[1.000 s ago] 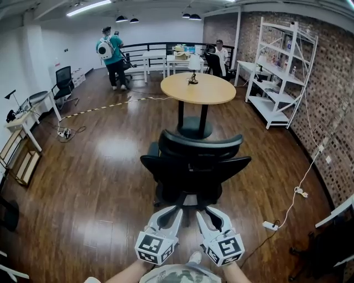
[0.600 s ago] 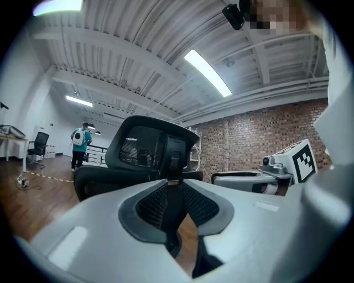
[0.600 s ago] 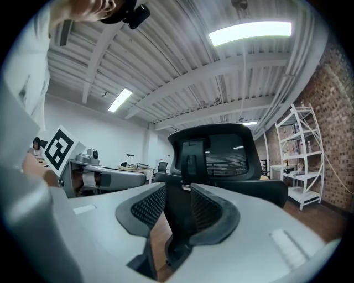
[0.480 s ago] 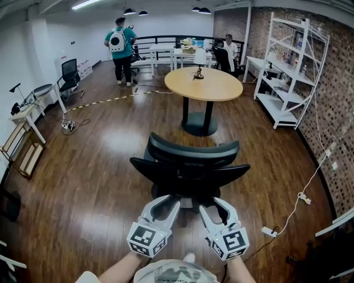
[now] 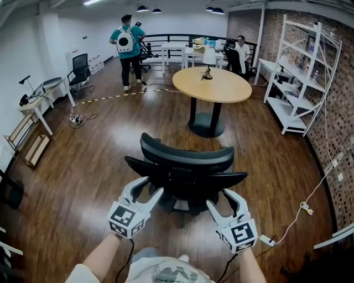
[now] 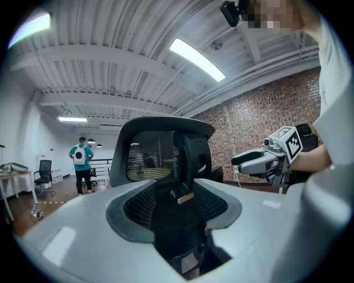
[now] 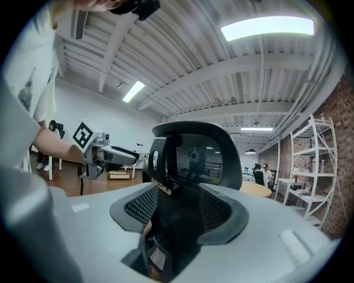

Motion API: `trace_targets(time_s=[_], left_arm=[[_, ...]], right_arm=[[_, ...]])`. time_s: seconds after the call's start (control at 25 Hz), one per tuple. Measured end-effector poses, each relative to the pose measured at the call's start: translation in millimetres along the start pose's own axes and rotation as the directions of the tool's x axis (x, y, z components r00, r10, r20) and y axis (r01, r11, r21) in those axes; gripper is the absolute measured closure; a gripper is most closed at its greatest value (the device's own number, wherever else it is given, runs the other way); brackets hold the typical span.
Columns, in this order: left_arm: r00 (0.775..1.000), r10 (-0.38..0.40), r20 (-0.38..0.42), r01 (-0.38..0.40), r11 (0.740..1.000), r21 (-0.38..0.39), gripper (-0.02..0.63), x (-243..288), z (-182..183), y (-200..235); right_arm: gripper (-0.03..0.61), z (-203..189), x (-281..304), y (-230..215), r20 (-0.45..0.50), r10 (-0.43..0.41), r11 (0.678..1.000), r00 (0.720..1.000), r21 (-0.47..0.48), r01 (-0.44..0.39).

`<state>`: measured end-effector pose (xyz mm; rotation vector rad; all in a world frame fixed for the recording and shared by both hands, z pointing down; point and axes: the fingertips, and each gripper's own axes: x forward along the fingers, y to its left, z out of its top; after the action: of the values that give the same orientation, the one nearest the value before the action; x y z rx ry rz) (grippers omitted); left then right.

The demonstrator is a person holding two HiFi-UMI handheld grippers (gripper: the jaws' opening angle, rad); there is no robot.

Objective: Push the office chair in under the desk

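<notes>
You are holding the left gripper (image 5: 146, 188) and right gripper (image 5: 220, 198) just behind the office chair (image 5: 185, 166), jaws opening and pinching nothing, apparently preparing to push it toward the desk (image 5: 212, 84) beyond the chair.

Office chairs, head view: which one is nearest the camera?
The black chair in the foreground, before the round table; a second chair stands by the left wall.

Floor (image 5: 83, 166): dark glossy wood planks, all round L gripper (image 5: 148, 188) & R gripper (image 5: 219, 198).
Ahead of both: round table (image 5: 212, 84), wood top, black pedestal.
Far right of R gripper: brick wall (image 5: 340, 66), white shelf unit (image 5: 301, 83) against it.
Far left of L gripper: white wall (image 5: 16, 61), small desk (image 5: 36, 105).
Light: pendant lamps (image 5: 143, 9) at far end.
</notes>
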<state>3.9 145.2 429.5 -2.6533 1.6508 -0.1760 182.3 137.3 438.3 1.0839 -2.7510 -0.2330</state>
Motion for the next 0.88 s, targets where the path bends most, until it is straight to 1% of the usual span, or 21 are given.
trace_targets(time_s=[0.08,0.12,0.16,0.28,0.32,0.4,0.48,0.56,0.68,0.76,0.84,0.88], left_arm=[[1.000,-0.008,-0.013,0.008,1.000,0.009,0.393,2.8,0.5,9.0],[1.000,-0.016,-0.025,0.017,1.000,0.020,0.370,4.2,-0.2,13.8],[0.999,-0.022,-0.042,0.024,0.999,0.037,0.350,4.9,-1.2,19.1],[0.996,-0.022,-0.088,0.032,0.993,0.111,0.348,3.4,-2.0,36.8],[0.995,-0.022,-0.100,0.035,0.991,0.131,0.347,3.3,-1.7,42.9],[0.992,-0.028,-0.122,0.047,0.987,0.155,0.321,4.0,-1.5,55.1],[0.987,-0.037,-0.158,0.065,0.981,0.181,0.319,4.4,-4.9,66.4],[0.972,-0.050,-0.228,0.103,0.968,0.229,0.301,4.9,-13.8,74.2],[0.940,-0.059,-0.337,0.173,0.931,0.322,0.298,6.4,-31.4,85.3],[0.921,-0.056,-0.386,0.207,0.908,0.364,0.296,9.9,-42.5,94.0],[0.902,-0.046,-0.430,0.235,0.886,0.400,0.273,15.2,-50.8,101.3],[0.892,-0.039,-0.451,0.249,0.874,0.418,0.272,17.7,-55.4,104.8]], right_arm=[[0.344,1.0,2.7,-8.0,-0.011,0.013,0.999,1.000,-0.045,-0.014],[0.336,0.7,4.3,-12.3,-0.016,0.021,0.998,1.000,-0.065,-0.022],[0.330,-0.1,5.6,-16.2,-0.025,0.029,0.996,0.999,-0.081,-0.031],[0.308,-1.5,6.5,-25.5,-0.071,0.055,0.989,0.996,-0.132,-0.064],[0.307,-2.2,7.1,-29.2,-0.088,0.063,0.986,0.994,-0.151,-0.076],[0.290,-6.6,10.5,-36.2,-0.130,0.084,0.975,0.988,-0.193,-0.109],[0.273,-12.3,15.8,-40.6,-0.175,0.108,0.958,0.979,-0.244,-0.150],[0.256,-16.3,21.1,-44.7,-0.217,0.118,0.937,0.969,-0.297,-0.181],[0.249,-20.2,28.6,-52.4,-0.272,0.121,0.915,0.955,-0.342,-0.213],[0.236,-24.0,33.9,-58.7,-0.308,0.120,0.902,0.944,-0.363,-0.233],[0.235,-29.3,38.9,-65.8,-0.348,0.112,0.887,0.931,-0.387,-0.252],[0.236,-32.6,40.8,-68.8,-0.370,0.111,0.878,0.922,-0.398,-0.265]])
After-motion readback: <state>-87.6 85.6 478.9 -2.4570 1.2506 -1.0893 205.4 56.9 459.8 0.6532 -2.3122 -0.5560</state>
